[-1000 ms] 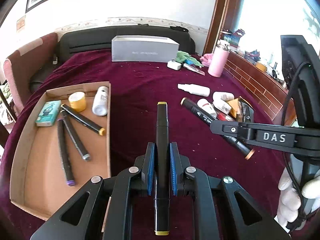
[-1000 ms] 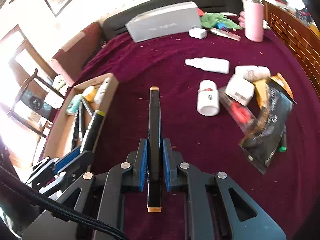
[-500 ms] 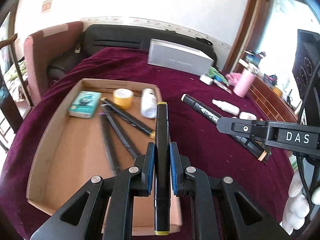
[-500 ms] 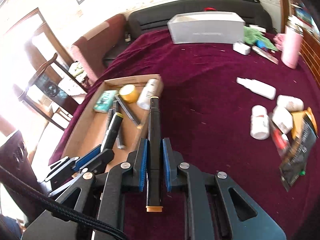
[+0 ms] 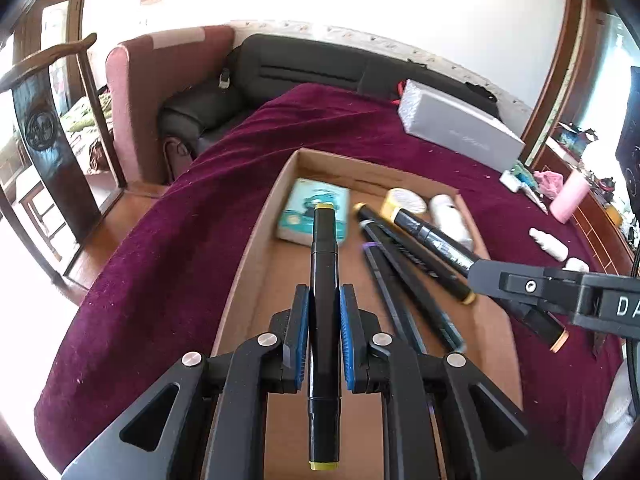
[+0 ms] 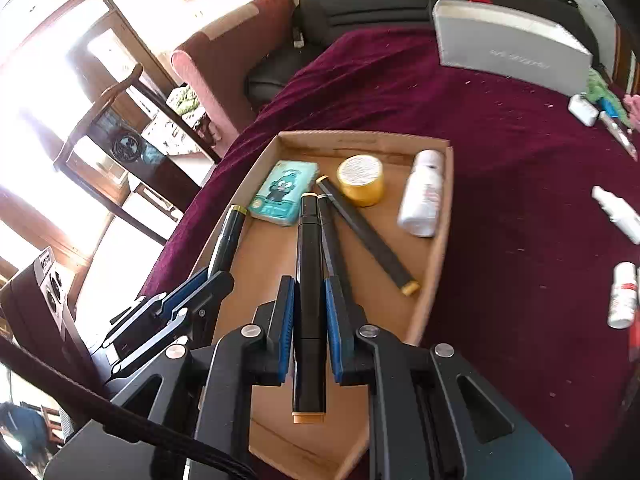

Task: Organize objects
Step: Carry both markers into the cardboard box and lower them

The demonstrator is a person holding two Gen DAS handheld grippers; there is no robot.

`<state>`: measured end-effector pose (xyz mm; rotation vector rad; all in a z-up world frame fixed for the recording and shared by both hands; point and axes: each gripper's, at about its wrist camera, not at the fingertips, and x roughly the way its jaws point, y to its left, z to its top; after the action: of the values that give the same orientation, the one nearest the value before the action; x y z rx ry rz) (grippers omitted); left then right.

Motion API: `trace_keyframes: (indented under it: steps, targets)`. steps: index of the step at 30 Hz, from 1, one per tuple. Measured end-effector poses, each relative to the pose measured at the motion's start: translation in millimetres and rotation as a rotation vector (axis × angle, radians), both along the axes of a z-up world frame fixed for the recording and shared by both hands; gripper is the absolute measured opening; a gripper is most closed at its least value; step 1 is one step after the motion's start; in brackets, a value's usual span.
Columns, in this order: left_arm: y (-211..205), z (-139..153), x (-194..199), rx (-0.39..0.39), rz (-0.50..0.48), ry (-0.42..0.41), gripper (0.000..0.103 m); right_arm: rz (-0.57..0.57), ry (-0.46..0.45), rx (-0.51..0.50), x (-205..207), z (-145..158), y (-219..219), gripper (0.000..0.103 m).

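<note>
Drop-off step: left claw (image 5: 323,320) clamps yellow-capped marker (image 5: 325,296), right claw (image 6: 309,312) clamps orange-capped marker (image 6: 308,292), both above cardboard tray (image 6: 434,264). Next: lower, release beside markers lying inside.

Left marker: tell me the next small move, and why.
Probably lower it and open the jaws. The left gripper is shut on the marker, which already hangs over the box, above bare cardboard beside the markers lying there.

Tray's (image 6: 434,264) near half lies bare; markers (image 6: 368,232) crowd its middle.
</note>
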<state>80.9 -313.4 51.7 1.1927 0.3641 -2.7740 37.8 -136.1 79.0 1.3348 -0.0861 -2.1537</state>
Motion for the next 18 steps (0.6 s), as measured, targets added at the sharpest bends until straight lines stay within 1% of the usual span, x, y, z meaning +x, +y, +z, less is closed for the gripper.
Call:
trace_keyframes:
  steps: [6, 11, 15, 18]
  targets:
    - [-10, -13, -15, 0.004, -0.004, -0.048, 0.012, 0.019, -0.054, 0.016, -10, -19, -31, 0.013]
    - [-16, -20, -21, 0.014, -0.006, -0.069, 0.012, 0.033, -0.103, 0.027, -14, -33, -42, 0.013]
    - [-17, -20, -20, 0.031, -0.010, -0.071, 0.012, 0.033, -0.120, 0.036, -13, -40, -48, 0.013]
    - [-24, -22, -21, 0.071, 0.003, -0.077, 0.012, 0.028, -0.135, 0.034, -15, -45, -52, 0.013]
